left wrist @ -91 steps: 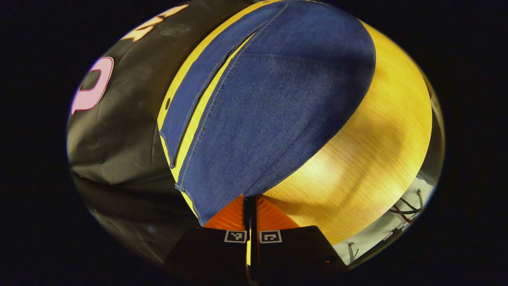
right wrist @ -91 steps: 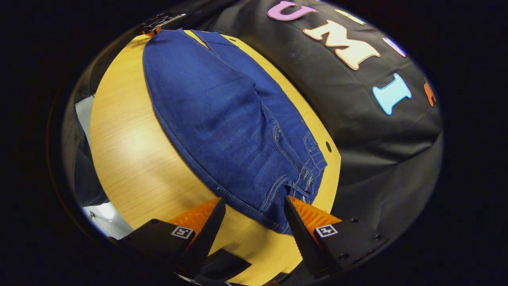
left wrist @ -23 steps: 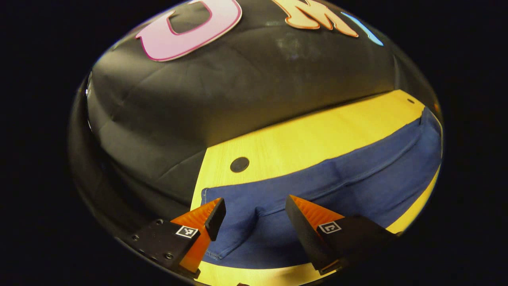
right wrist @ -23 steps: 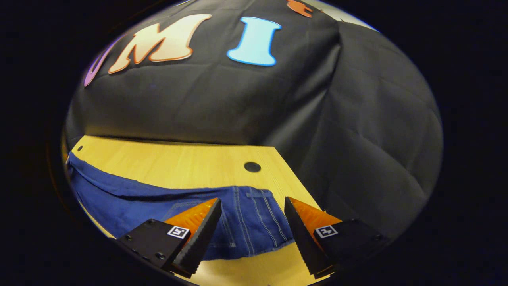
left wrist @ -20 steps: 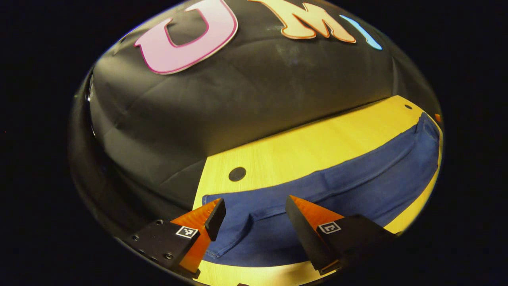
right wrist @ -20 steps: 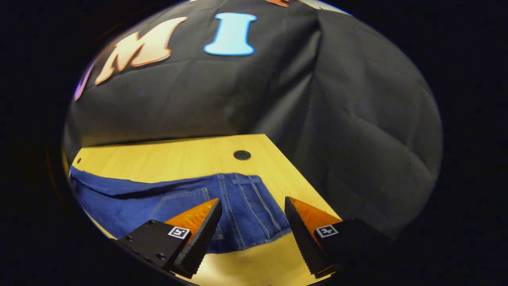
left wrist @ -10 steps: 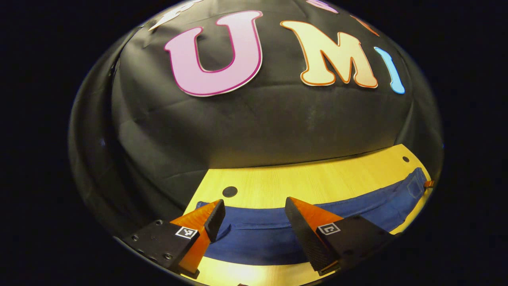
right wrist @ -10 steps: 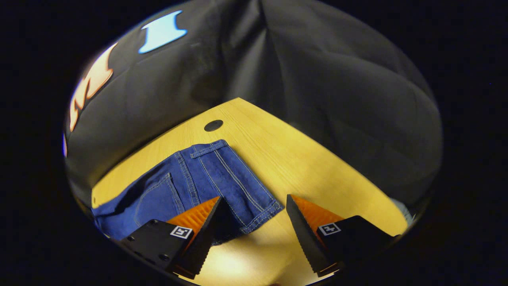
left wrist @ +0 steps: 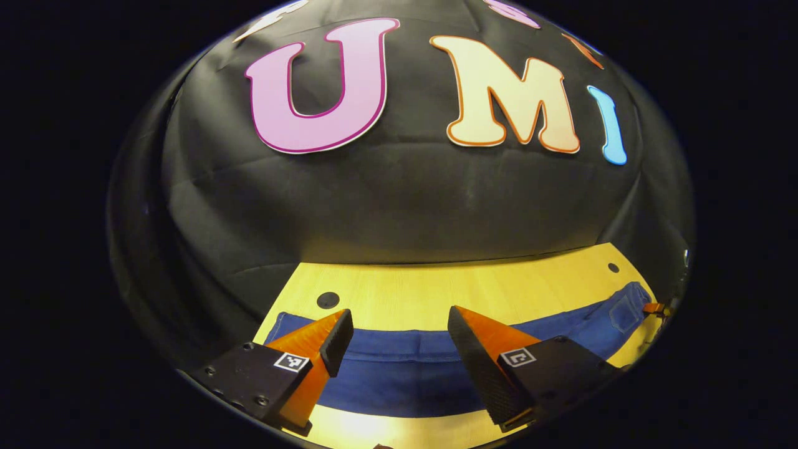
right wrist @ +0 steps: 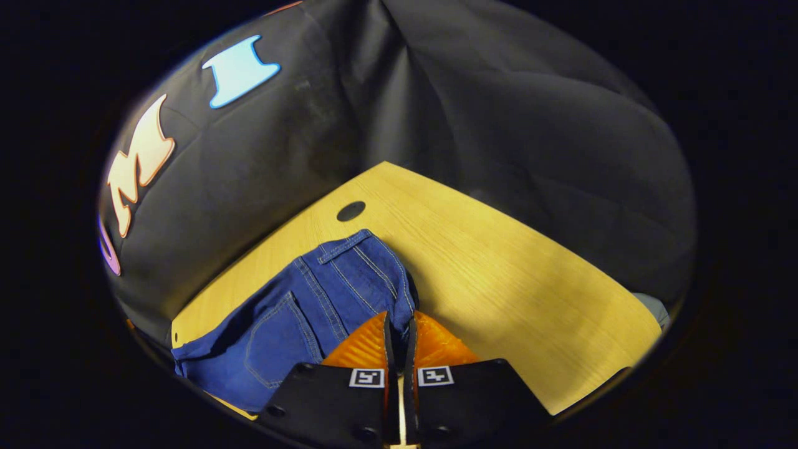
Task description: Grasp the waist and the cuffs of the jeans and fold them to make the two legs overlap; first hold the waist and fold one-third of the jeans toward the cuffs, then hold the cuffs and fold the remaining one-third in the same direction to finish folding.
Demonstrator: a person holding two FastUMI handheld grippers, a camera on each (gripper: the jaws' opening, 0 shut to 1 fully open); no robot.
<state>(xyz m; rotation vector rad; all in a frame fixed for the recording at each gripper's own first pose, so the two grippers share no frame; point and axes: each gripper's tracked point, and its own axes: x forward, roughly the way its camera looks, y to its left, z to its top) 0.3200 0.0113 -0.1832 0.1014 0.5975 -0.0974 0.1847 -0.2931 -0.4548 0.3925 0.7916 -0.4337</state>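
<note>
Right tongs (right wrist: 398, 324) pinch the jeans (right wrist: 312, 299) waist; left tongs (left wrist: 396, 333) gape wide above the denim.

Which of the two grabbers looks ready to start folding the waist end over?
The right gripper: its fingers are already pinched on the waistband of the jeans. The left gripper hangs open over the leg end.

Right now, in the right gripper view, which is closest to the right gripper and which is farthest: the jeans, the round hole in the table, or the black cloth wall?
1. The jeans: nearest, the right gripper has its fingers shut on their waist edge.
2. The round hole: farther ahead, in the table just past the waistband.
3. The black cloth wall: farthest, behind the table's far edge.
</note>
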